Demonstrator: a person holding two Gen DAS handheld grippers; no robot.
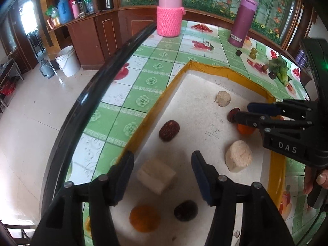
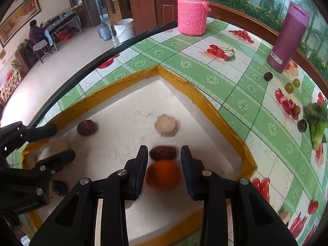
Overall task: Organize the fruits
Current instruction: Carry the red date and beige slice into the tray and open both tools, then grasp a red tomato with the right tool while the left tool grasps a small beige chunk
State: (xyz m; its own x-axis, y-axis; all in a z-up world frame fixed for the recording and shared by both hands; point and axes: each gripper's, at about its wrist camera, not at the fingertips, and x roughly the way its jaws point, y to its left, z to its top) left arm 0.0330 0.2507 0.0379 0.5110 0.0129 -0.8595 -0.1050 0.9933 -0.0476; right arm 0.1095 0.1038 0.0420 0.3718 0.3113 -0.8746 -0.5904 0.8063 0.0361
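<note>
A white foam tray (image 1: 205,94) (image 2: 127,106) with a yellow taped rim holds red dates, oranges and pale cake pieces. My left gripper (image 1: 162,174) is open above a pale block (image 1: 155,175); an orange (image 1: 144,218) and a dark date (image 1: 185,210) lie below it, another date (image 1: 169,130) beyond. My right gripper (image 2: 164,172) (image 1: 243,111) is open, with an orange (image 2: 163,174) between its fingers and a red date (image 2: 163,152) just past the tips. It touches neither, as far as I can tell.
On the green fruit-print tablecloth stand a pink knitted jar (image 2: 192,16) and a purple flask (image 2: 287,39). Small green and dark fruits (image 2: 289,87) and a leafy vegetable (image 2: 316,121) lie right of the tray. The table's black edge (image 1: 98,90) runs along the left.
</note>
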